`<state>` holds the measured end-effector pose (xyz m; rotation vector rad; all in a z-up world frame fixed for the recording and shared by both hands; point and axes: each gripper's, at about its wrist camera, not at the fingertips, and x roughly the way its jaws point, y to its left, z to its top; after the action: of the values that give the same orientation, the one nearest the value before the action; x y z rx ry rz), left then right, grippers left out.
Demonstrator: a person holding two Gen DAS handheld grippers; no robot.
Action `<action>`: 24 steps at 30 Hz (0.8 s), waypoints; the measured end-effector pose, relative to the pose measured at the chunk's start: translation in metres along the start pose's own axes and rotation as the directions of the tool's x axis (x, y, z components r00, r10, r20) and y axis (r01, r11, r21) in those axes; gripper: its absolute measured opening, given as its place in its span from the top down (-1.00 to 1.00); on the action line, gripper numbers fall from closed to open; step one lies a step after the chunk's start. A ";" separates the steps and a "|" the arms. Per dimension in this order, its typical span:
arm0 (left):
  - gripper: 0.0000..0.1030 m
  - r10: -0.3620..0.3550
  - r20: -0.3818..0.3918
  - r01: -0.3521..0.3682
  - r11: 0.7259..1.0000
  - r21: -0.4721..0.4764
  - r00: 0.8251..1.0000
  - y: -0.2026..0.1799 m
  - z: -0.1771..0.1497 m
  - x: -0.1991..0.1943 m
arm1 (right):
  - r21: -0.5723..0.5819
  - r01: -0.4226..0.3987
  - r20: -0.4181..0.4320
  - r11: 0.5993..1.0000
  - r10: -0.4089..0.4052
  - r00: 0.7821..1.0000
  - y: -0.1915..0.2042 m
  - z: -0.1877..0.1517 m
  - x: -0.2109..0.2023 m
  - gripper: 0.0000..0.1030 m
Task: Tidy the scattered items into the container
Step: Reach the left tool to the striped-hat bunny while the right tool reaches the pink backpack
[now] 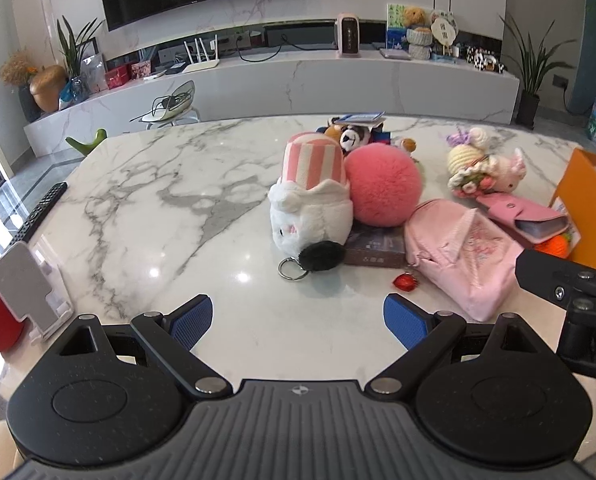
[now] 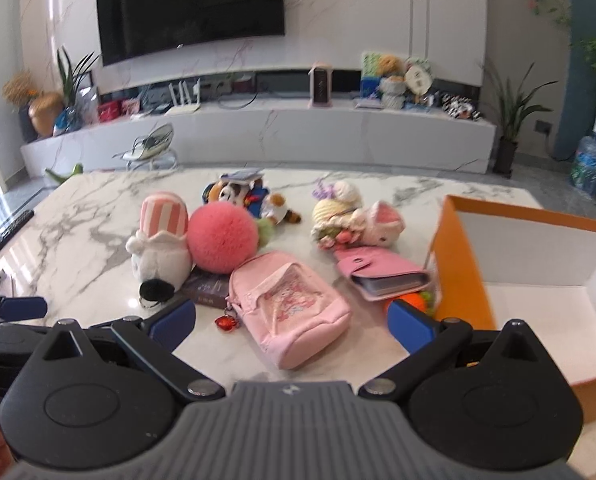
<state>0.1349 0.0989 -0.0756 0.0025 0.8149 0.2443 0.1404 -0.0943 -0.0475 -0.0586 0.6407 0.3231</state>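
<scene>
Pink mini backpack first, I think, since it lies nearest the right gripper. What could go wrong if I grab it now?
1. The pink mini backpack is soft, so the open right gripper may pinch only fabric and let it sag or slip.
2. Its red charm dangles by the dark box and could snag.
3. The pink card wallet and an orange item sit against the orange box; a sweep might knock them.

Plush toys (image 2: pixel 159 236), pink pouch (image 2: pixel 291 306) and wallet (image 2: pixel 380 274) lie scattered beside empty orange box (image 2: pixel 460 264)
</scene>
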 end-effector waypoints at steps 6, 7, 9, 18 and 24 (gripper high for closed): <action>-1.00 0.010 -0.005 -0.009 1.000 0.030 1.000 0.000 0.005 0.027 | -0.008 -0.010 -0.052 1.000 0.009 0.999 -0.001 0.002 0.036 -0.99; -1.00 0.017 -0.002 -0.017 0.999 0.037 1.000 0.000 0.006 0.032 | -0.014 -0.006 -0.060 1.000 0.005 0.998 -0.001 0.003 0.042 -0.99; -1.00 0.028 0.008 -0.028 0.999 0.047 1.000 0.000 0.008 0.040 | -0.026 -0.007 -0.071 1.000 0.005 0.997 0.000 0.003 0.054 -0.98; -1.00 0.030 0.027 -0.031 0.998 0.059 0.999 0.002 0.013 0.069 | -0.050 -0.027 -0.140 0.998 0.020 0.990 0.002 -0.009 0.093 -0.74; -1.00 -0.024 0.056 0.020 0.997 0.074 0.998 -0.006 0.024 0.079 | -0.121 0.013 -0.109 0.993 -0.027 0.994 0.003 -0.012 0.105 -0.75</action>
<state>0.2057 0.1123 -0.1171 0.0698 0.7666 0.1927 0.2121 -0.0641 -0.1199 -0.1986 0.7291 0.3405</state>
